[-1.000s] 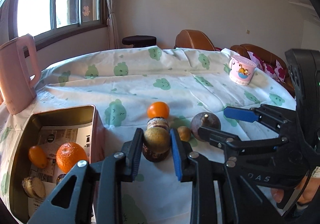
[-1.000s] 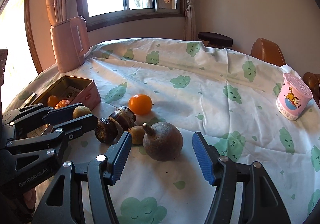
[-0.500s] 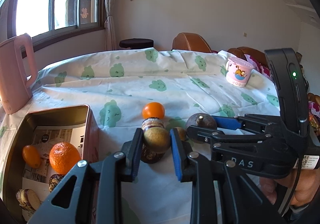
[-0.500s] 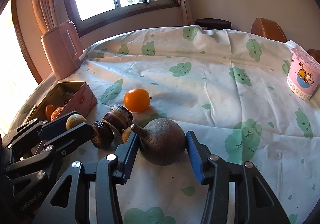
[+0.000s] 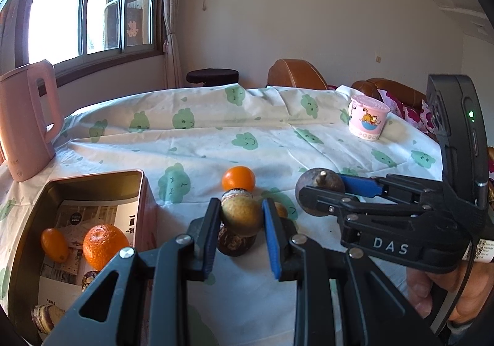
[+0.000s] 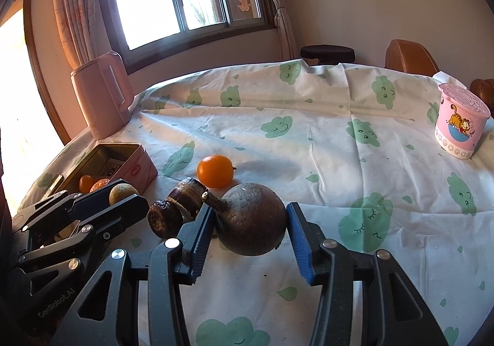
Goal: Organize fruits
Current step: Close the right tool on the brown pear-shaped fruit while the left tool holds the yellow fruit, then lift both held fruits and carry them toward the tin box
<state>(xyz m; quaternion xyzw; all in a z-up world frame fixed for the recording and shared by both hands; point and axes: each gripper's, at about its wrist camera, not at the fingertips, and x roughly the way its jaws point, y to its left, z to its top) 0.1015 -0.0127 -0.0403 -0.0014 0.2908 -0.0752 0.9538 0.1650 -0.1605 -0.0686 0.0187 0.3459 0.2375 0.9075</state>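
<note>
My left gripper (image 5: 240,218) is shut on a small yellow-brown round fruit (image 5: 241,216) and holds it above the cloth, right of the open tin box (image 5: 140,191). The tin holds an orange (image 5: 103,245), a small orange fruit (image 5: 54,244) and other pieces. My right gripper (image 6: 250,224) is shut on a big dark brown stemmed fruit (image 6: 251,227), which also shows in the left wrist view (image 5: 318,191). An orange tangerine (image 6: 215,174) and two dark brown fruits (image 6: 176,207) lie on the cloth between the grippers.
A pink kettle (image 5: 26,117) stands at the table's far left, behind the tin. A pink cartoon cup (image 5: 367,117) stands at the far right. Brown chairs (image 5: 295,74) and a dark stool (image 5: 213,76) sit beyond the table. The cloth has green cloud prints.
My right gripper has closed on the big dark fruit and lifted it. My left gripper has risen a little with the yellow-brown fruit still held.
</note>
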